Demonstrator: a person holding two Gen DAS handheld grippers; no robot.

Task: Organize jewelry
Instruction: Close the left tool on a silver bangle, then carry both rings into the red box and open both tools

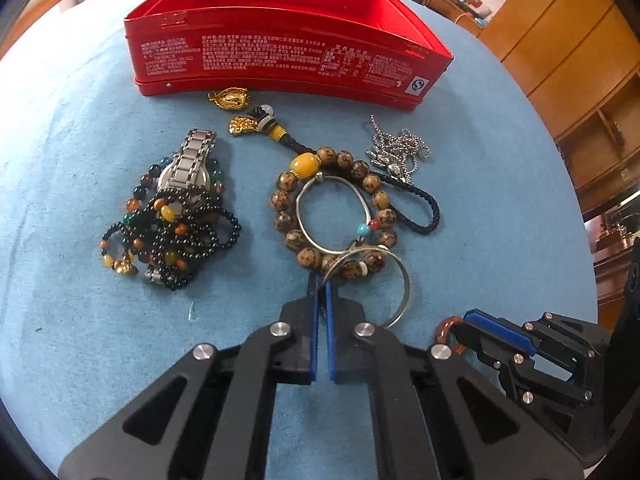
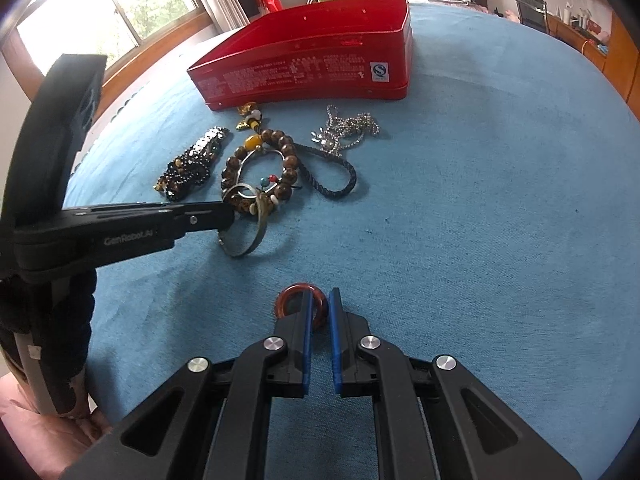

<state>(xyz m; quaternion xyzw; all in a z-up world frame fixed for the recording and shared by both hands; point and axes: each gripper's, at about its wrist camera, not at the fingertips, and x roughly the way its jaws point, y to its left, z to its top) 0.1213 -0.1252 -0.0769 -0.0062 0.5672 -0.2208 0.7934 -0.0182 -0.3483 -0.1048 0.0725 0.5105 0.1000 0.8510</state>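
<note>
An open red tin box (image 1: pixel 280 56) stands at the far side of the blue cloth (image 1: pixel 80 152); it also shows in the right wrist view (image 2: pixel 312 68). My left gripper (image 1: pixel 320 284) is shut on a silver bangle (image 1: pixel 404 296), tilted up at the near edge of a wooden bead bracelet (image 1: pixel 376 184). The bangle also shows in the right wrist view (image 2: pixel 252 240). My right gripper (image 2: pixel 320 300) is shut on a small amber-red ring (image 2: pixel 286 300), seen in the left wrist view (image 1: pixel 446 330) too.
A watch (image 1: pixel 192 164) lies in a heap of dark bead bracelets (image 1: pixel 180 236) at the left. A thin silver hoop (image 1: pixel 332 212), gold pendants (image 1: pixel 230 98), a black braided cord (image 1: pixel 428 212) and a silver chain (image 1: pixel 400 148) lie before the box. Wooden cabinets (image 1: pixel 560 40) stand right.
</note>
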